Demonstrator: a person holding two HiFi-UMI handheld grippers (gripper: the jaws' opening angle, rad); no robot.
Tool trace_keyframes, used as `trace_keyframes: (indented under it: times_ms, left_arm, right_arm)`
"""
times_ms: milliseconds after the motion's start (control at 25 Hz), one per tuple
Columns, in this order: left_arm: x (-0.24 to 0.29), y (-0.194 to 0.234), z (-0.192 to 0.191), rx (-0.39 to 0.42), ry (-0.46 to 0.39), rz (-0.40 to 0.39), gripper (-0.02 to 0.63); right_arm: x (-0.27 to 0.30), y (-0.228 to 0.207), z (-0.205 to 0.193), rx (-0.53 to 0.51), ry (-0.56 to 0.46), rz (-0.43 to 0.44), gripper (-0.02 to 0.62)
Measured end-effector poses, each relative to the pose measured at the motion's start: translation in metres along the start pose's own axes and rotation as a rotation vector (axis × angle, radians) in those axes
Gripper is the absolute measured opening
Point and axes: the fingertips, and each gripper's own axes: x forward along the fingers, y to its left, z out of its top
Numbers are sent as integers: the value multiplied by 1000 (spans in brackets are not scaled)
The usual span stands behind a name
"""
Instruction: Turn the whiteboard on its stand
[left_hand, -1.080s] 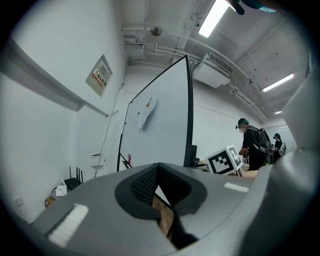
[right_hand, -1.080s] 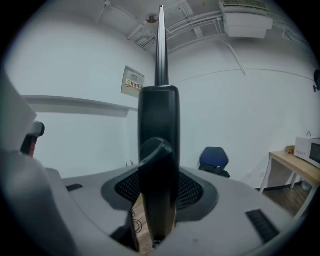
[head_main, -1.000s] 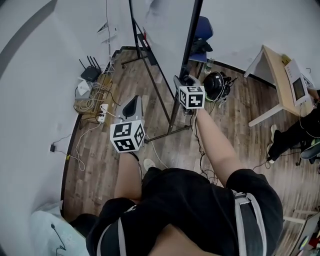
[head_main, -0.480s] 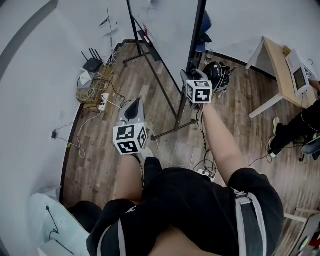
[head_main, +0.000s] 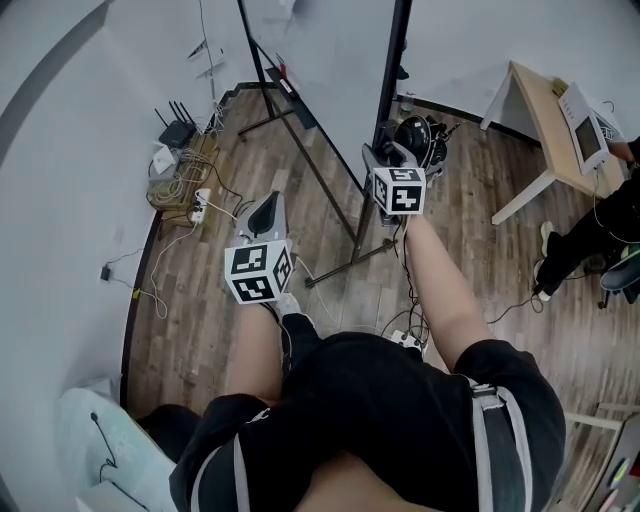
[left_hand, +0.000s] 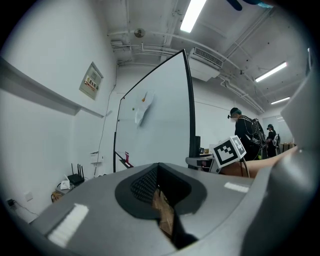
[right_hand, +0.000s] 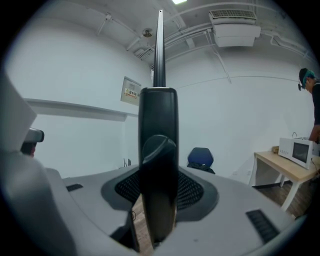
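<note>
The whiteboard (head_main: 320, 60) stands upright on its black stand, whose foot bar (head_main: 340, 268) lies on the wood floor. My right gripper (head_main: 385, 155) is shut on the board's black side post (head_main: 398, 60). In the right gripper view that post (right_hand: 158, 150), with a round knob on it, fills the gap between the jaws of the right gripper (right_hand: 157, 200). My left gripper (head_main: 265, 212) hangs left of the stand, apart from it, shut with nothing in it. From the left gripper (left_hand: 162, 192) the white board face (left_hand: 155, 115) shows ahead.
A router and a tangle of cables (head_main: 175, 150) lie by the left wall, with a power strip (head_main: 200, 205) nearby. A black helmet-like thing (head_main: 415, 135) sits behind the post. A desk (head_main: 545, 120) with a microwave stands right, a person (head_main: 590, 255) beside it. Cables (head_main: 410, 335) trail at my feet.
My right gripper has gone right and away with the post in its grip, and the board's edge has swung with it. The left gripper has drifted along. The blue chair has left the head view.
</note>
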Motion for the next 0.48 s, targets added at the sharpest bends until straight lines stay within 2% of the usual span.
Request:
trace_keyframes:
  times_ms: [480]
  left_arm:
    - [32, -69, -1, 26, 13, -83, 9]
  right_arm:
    - [-57, -14, -13, -22, -25, 34, 186]
